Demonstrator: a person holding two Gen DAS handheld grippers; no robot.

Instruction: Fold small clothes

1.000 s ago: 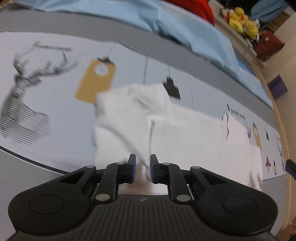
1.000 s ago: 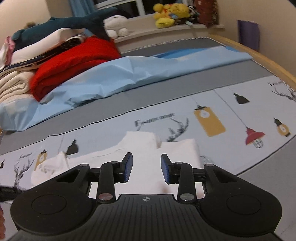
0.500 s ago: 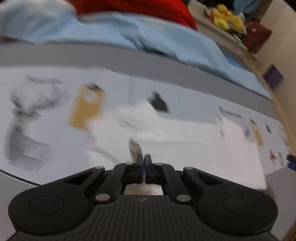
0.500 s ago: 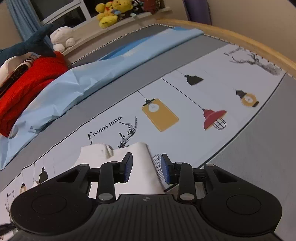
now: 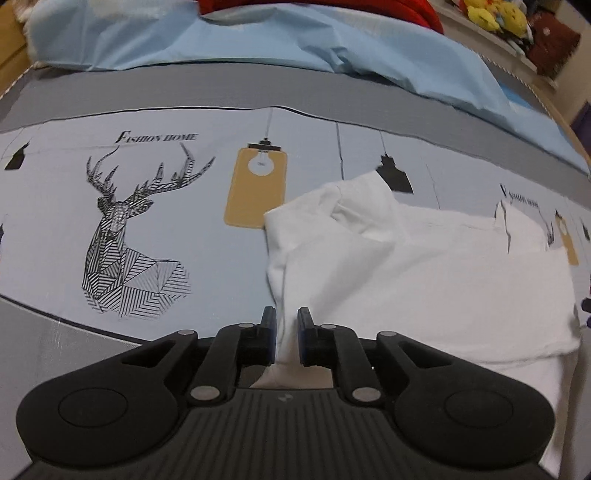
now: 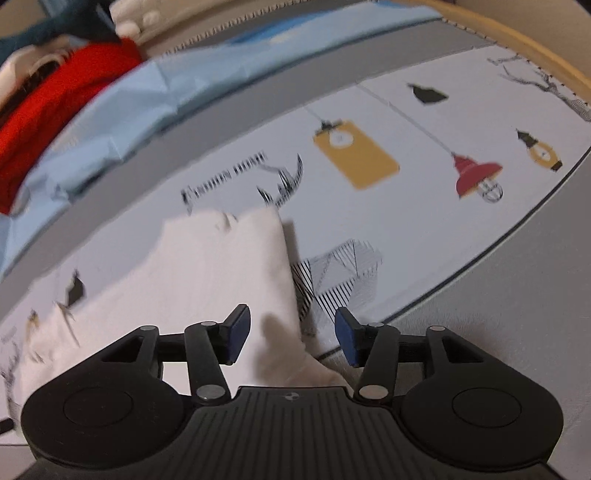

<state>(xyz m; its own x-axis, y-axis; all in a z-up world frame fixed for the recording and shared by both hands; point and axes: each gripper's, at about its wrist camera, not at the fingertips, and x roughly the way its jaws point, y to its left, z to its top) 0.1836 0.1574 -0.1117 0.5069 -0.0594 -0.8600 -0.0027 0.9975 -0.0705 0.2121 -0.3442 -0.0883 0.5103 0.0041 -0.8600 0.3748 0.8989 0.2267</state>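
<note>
- Two grippers hang over a white T-shirt (image 5: 424, 266) lying flat on a bed sheet (image 5: 177, 229) printed with a stag, lamps and "Fashion Home".
- Half a second ago the left gripper (image 5: 286, 326) had its blue-padded fingers (image 5: 269, 325) pinched together; now they are parting, a narrow gap showing, with the shirt's near left edge lying in the gap and no pad clearly pressing on it.
- The left view was smeared with motion then; it is sharp now, and the shirt's left sleeve lies folded over the body, where a second ago it stood more crumpled.
- The right gripper (image 6: 291, 334) has spread its fingers (image 6: 236, 332) noticeably wider than half a second ago and they are opening further; the shirt's (image 6: 207, 273) right near corner lies between them, touched by neither pad.
- The right view has turned blurred, and the shirt fills more of it than before.
- Only the left view shows the whole garment, the full stag print to its left and yellow plush toys (image 5: 491, 14) far right.
- Only the right view shows the red lamp print (image 6: 476, 177), the bed's wooden edge (image 6: 517, 40) and a red blanket (image 6: 48, 107) above a light-blue cloth (image 6: 122, 122).
</note>
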